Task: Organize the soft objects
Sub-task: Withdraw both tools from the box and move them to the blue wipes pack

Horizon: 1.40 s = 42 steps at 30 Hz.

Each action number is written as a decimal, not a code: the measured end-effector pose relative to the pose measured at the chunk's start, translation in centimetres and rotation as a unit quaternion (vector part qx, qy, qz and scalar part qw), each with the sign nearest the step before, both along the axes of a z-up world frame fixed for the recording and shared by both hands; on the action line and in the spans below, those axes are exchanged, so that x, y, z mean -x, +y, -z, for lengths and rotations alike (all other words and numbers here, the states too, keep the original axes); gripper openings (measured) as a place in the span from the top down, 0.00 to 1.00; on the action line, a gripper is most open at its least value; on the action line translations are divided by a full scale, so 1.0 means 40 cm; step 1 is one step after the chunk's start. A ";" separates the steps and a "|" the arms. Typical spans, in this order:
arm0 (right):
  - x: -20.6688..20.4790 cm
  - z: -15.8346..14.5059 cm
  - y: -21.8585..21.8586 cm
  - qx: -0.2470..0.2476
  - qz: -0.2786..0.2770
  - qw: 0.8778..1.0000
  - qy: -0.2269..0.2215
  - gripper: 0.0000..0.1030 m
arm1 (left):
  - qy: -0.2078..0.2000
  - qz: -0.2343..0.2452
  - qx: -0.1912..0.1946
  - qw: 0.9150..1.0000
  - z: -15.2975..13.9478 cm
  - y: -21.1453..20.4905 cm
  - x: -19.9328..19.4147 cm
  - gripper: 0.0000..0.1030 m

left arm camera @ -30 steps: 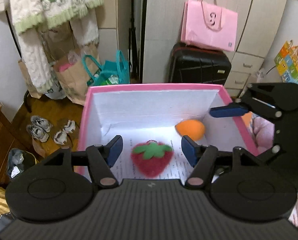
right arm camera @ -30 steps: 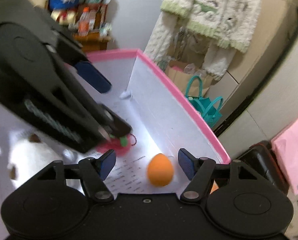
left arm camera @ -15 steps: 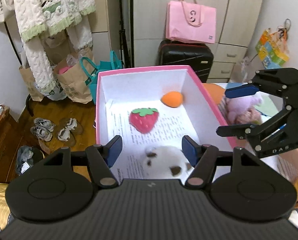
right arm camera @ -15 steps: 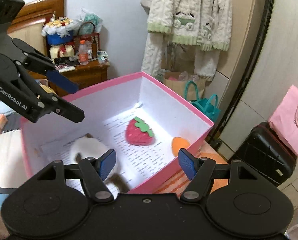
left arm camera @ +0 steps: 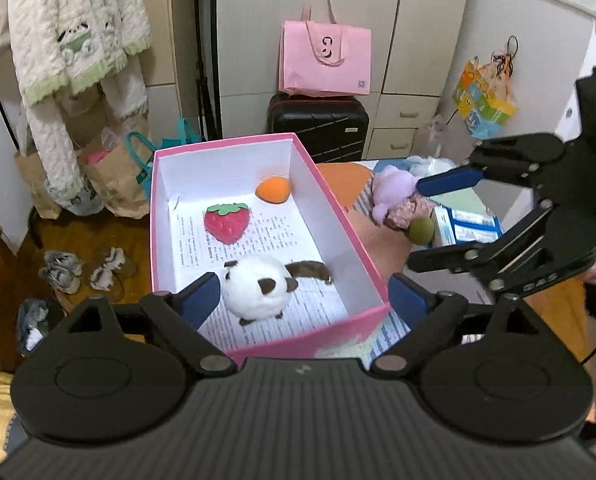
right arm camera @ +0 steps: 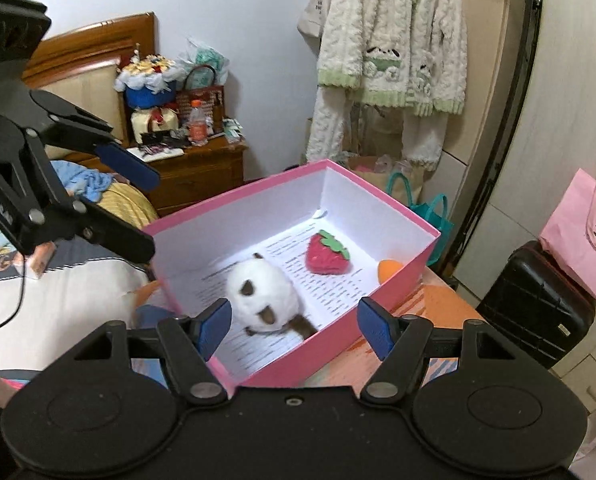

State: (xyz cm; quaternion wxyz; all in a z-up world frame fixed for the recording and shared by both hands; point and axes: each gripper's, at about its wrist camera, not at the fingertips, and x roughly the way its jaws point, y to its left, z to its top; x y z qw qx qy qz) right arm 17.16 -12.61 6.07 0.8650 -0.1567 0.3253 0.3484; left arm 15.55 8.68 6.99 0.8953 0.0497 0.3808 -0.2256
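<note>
Soft objects, three stowed: pink box [left arm camera: 340,216] on the table holds, near to far, a white-and-brown plush [left arm camera: 257,290], a strawberry plush [left arm camera: 227,222] and an orange egg-shaped piece [left arm camera: 273,191], all lying apart on a printed sheet.

Left gripper [left arm camera: 302,296]: above the box's near end, jaws opening wide, nothing between them. Right gripper [right arm camera: 293,326]: over the box's near corner, jaws opening slightly, moderately wide, empty.

Outstanding, right of the box on the table: a purple plush [left arm camera: 392,188], a patterned soft item just beside it, and a small green ball [left arm camera: 421,230]. Task judged roughly half done.

Obscured: the patterned item is partly hidden, possibly floral fabric. The table's right side is cut off behind the right gripper, so further items cannot be ruled out.
</note>
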 end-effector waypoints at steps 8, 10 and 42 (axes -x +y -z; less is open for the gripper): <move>0.126 -0.022 -0.054 -0.002 0.030 1.000 0.003 0.21 | -0.004 0.014 -0.045 0.999 0.017 -0.053 0.092 0.08; 0.157 -0.023 -0.072 -0.002 0.037 0.999 0.003 0.21 | 0.000 0.029 -0.047 0.998 0.020 -0.068 0.112 0.08; 0.389 0.139 -0.373 -0.012 0.160 0.987 -0.027 0.20 | -0.025 0.222 -0.082 0.971 0.085 -0.448 0.189 0.08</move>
